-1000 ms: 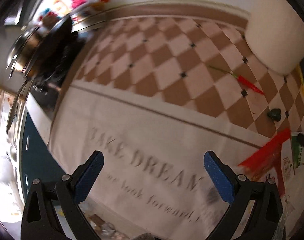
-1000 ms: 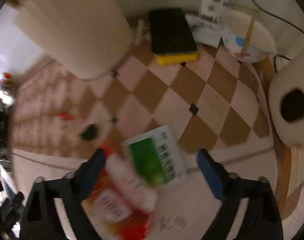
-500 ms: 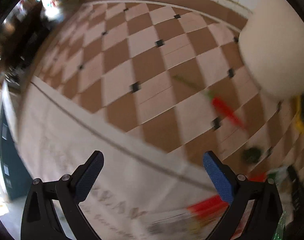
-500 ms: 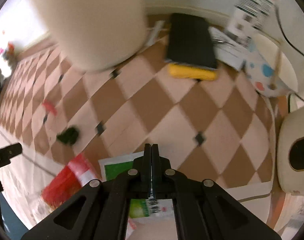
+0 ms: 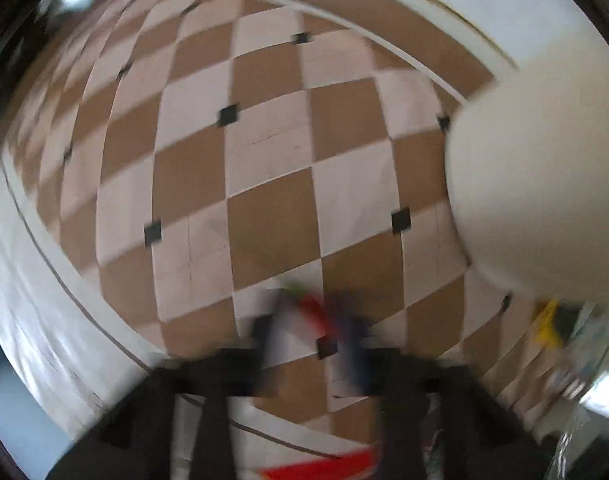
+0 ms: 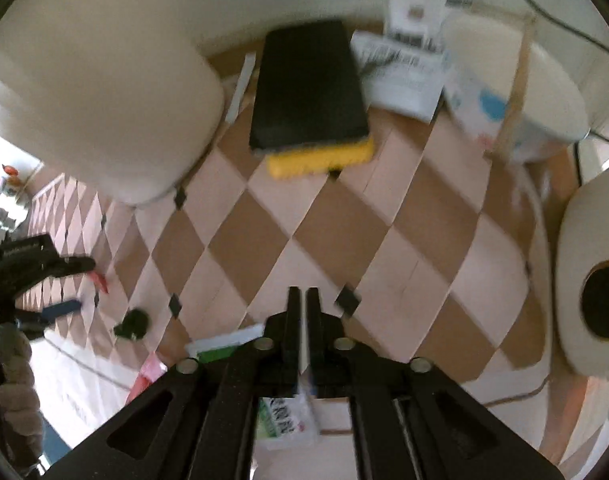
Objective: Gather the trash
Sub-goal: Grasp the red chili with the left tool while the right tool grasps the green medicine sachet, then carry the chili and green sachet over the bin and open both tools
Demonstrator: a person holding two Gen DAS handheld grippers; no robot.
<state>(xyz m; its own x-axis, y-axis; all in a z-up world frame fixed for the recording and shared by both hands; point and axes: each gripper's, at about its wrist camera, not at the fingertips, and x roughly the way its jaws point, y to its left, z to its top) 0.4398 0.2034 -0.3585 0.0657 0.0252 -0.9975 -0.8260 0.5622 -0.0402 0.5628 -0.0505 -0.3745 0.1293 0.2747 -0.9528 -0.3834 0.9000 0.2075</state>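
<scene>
My right gripper (image 6: 303,300) is shut on a white and green wrapper (image 6: 224,344), held above the checkered tablecloth. My left gripper (image 5: 314,312) is blurred; its jaws stand narrow around a thin red and green wrapper (image 5: 310,306) on the cloth, and I cannot tell whether they touch it. In the right wrist view the left gripper (image 6: 70,284) is at the far left with that red wrapper (image 6: 98,280) between its fingers. A small dark green scrap (image 6: 133,323) lies on the cloth. A red packet (image 5: 320,470) lies near the table's front edge.
A large white cylinder (image 6: 96,92) stands at the back left. A black and yellow sponge (image 6: 310,100), printed cartons (image 6: 404,76), a paper bowl with a stick (image 6: 512,84) and a paper roll (image 6: 592,280) crowd the back and right.
The left gripper moved forward to the thin red wrapper and narrowed around it. The right gripper closed on the white and green wrapper and lifted it slightly.
</scene>
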